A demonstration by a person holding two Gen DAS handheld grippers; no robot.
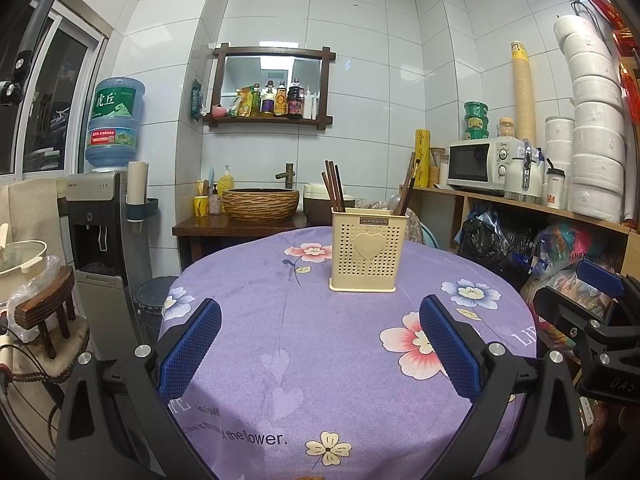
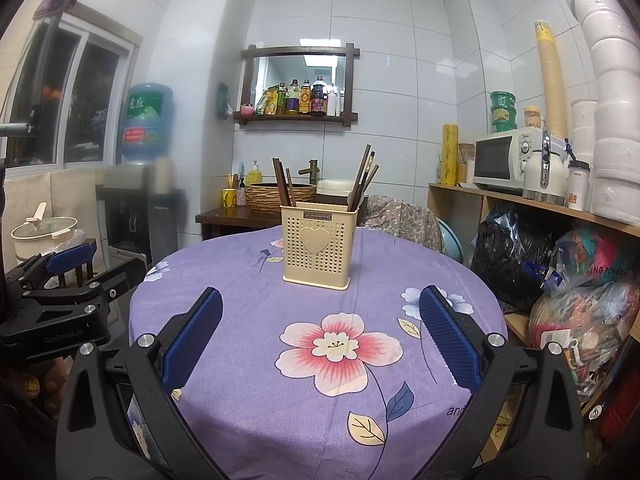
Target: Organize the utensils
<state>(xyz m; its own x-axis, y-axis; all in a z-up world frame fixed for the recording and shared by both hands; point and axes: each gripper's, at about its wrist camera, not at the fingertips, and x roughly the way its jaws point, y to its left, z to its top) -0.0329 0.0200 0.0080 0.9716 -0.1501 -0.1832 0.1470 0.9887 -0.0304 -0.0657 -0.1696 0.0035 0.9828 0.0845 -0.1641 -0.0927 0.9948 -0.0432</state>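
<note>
A cream perforated utensil holder (image 1: 366, 249) with a heart on its front stands upright near the far side of the round table; it also shows in the right wrist view (image 2: 319, 243). Dark wooden chopsticks (image 1: 333, 186) lean in its left part and more chopsticks (image 1: 409, 188) in its right part, along with a spoon (image 2: 353, 196). My left gripper (image 1: 320, 344) is open and empty, held over the table's near side. My right gripper (image 2: 320, 336) is open and empty too, to the right of the left one.
The table wears a purple flowered cloth (image 1: 304, 360). A water dispenser (image 1: 102, 220) stands at the left. A sink counter (image 1: 240, 224) is behind the table. A shelf with a microwave (image 1: 482, 166) and stuffed bags (image 2: 576, 280) is at the right.
</note>
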